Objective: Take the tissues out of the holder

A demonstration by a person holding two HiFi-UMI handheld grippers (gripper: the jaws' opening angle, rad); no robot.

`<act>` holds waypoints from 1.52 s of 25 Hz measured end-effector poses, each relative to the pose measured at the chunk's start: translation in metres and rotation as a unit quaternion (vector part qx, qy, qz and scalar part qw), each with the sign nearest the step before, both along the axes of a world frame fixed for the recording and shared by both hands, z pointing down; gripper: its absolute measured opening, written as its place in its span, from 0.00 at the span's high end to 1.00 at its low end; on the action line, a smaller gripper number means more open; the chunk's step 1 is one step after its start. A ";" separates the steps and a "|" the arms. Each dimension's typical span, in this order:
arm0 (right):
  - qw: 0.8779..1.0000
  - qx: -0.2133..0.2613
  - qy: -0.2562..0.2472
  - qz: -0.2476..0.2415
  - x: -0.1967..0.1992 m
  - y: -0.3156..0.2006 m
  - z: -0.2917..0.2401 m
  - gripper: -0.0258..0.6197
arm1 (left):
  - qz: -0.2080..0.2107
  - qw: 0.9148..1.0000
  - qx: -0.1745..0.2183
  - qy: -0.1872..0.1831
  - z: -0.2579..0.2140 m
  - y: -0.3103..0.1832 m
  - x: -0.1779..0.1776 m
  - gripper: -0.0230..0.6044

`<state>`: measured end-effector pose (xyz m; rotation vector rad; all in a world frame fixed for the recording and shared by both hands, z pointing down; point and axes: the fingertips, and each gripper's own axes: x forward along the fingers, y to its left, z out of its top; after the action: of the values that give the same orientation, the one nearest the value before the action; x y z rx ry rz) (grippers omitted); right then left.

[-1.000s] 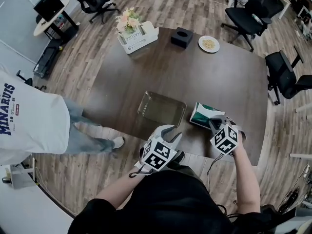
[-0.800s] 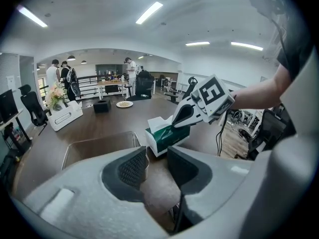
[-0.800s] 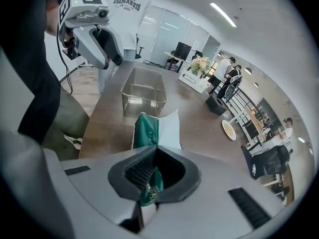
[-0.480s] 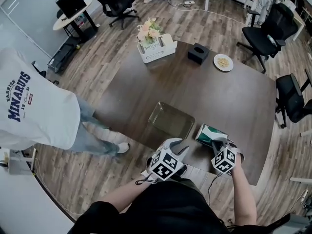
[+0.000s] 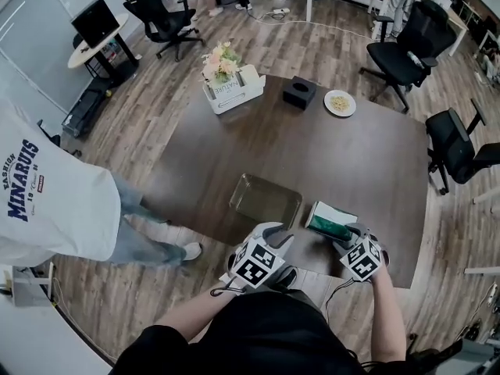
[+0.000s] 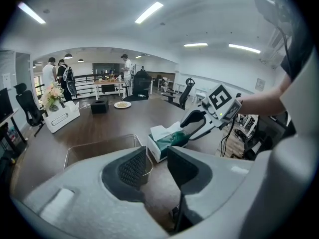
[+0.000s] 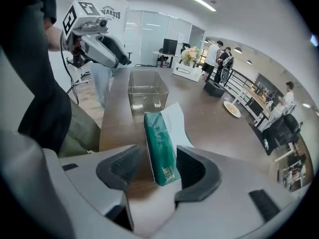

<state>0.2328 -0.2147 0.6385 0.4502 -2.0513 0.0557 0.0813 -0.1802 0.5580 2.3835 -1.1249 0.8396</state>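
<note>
My right tongs had just been opening: a second earlier they were closed, and now the ribbed dark pads stood wide with the near end of the tissue pack between them. A clear gap showed on the left side, so nothing was clamped. The pack lay just right of the clear tray, as it had a second before. My left tongs had not shifted. They hung just short of the tray's near rim, pads a little apart and empty.

The pack was a soft green and white block in glossy wrap, with a thin white sheet standing out of its top. The tray was a shallow transparent rectangle with rounded corners, and the bench was dark, smooth wood grain.

Tray and pack both sat close to the bench's near edge. Beyond the tray the bench was wide and bare up to a black box, a plate and a white crate with flowers at its far end.
</note>
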 end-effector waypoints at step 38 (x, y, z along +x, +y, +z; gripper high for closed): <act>0.720 -0.073 -0.362 0.587 0.006 0.010 -0.044 0.95 | 0.007 0.986 -0.001 0.166 -0.040 0.004 -0.037 0.75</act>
<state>0.2389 -0.2046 0.5946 1.7848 -2.0662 1.3317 0.0442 -0.1763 0.5177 2.4149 -0.9724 0.4225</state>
